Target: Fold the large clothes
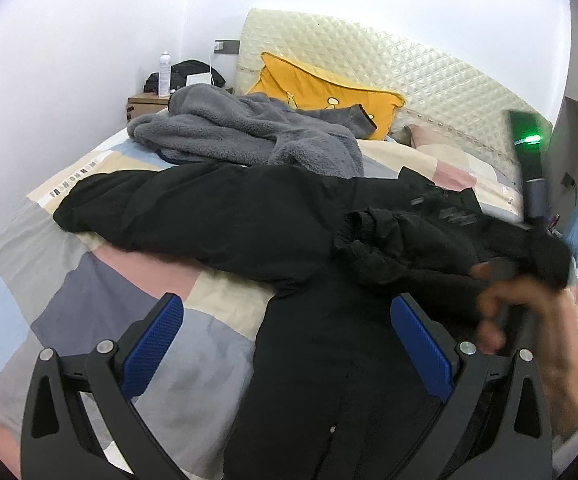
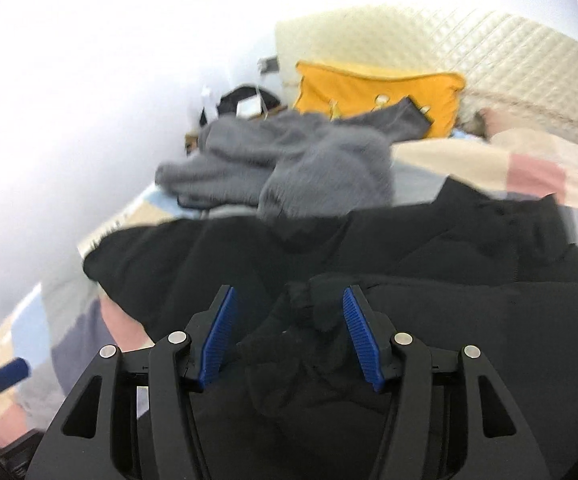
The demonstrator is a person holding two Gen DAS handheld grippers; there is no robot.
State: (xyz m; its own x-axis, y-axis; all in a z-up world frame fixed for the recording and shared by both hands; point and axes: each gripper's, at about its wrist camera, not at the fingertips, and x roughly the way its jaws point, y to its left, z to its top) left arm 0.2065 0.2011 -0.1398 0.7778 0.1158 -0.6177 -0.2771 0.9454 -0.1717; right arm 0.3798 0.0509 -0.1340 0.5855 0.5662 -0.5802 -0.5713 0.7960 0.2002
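On a patchwork bedspread (image 1: 89, 292), the left gripper (image 1: 285, 344) hangs with its blue pads spread wide and nothing between them, poised over the near hem of a black jacket (image 1: 217, 216). The jacket lies across the bed, one sleeve stretched to the left, its body running down toward the camera. To the right, the person's right hand (image 1: 529, 312) carries the right gripper (image 2: 289, 336), whose pads stand apart on either side of a bunched black cuff (image 2: 309, 312); the frame is smeared with motion, so whether the pads actually pinch the cloth cannot be told. Beyond the jacket a grey fleece (image 1: 249, 136) lies heaped, just touching the jacket's far edge, with a yellow pillow (image 1: 321, 88) and the quilted headboard (image 1: 409, 68) behind, and a nightstand (image 1: 145, 104) in the corner.

The risk appears plain: if the cuff is only loosely caught, the slick fabric could slip out mid-swing and the sleeve fall short of the body, leaving a crooked fold. A wide sweep could also drag the fleece along, since the two garments meet at the far edge.
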